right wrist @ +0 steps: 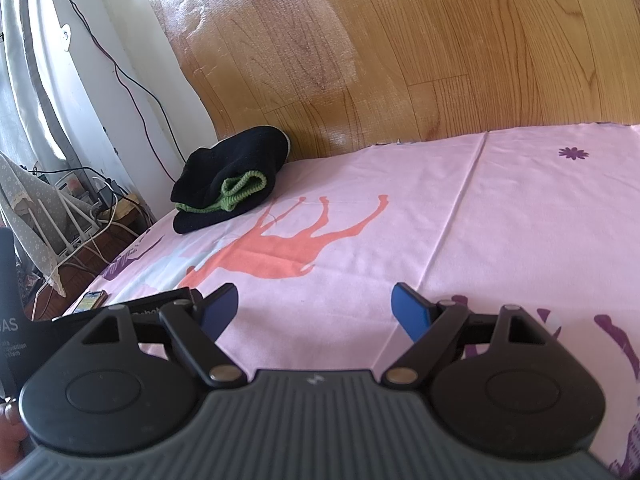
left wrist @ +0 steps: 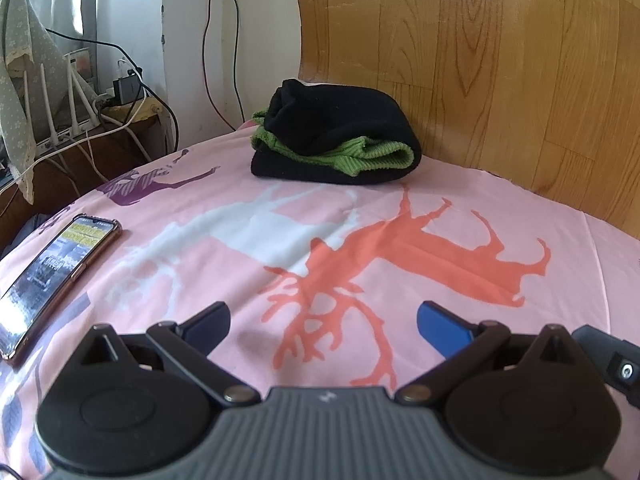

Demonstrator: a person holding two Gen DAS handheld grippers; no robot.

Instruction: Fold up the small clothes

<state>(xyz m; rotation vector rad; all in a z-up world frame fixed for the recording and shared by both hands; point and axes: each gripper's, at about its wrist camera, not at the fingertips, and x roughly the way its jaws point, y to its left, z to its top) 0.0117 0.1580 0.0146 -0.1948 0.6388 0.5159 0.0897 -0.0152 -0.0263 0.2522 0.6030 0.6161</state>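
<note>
Two grippers, both empty: left gripper has its blue pads spread wide over the pink deer-print bedsheet, nothing between them; right gripper is likewise spread, over bare sheet. Folded black-and-green knit garment sits at the far edge of the bed, touching or just beside the wood-grain headboard, well apart from both grippers. Looks like one black piece wrapped around a green ribbed one, though it could be a single two-tone item; can't tell. Phone lies screen-up, lit, on the sheet left of the left gripper. Cables and a charger clutter sit off the bed's left side.
</note>
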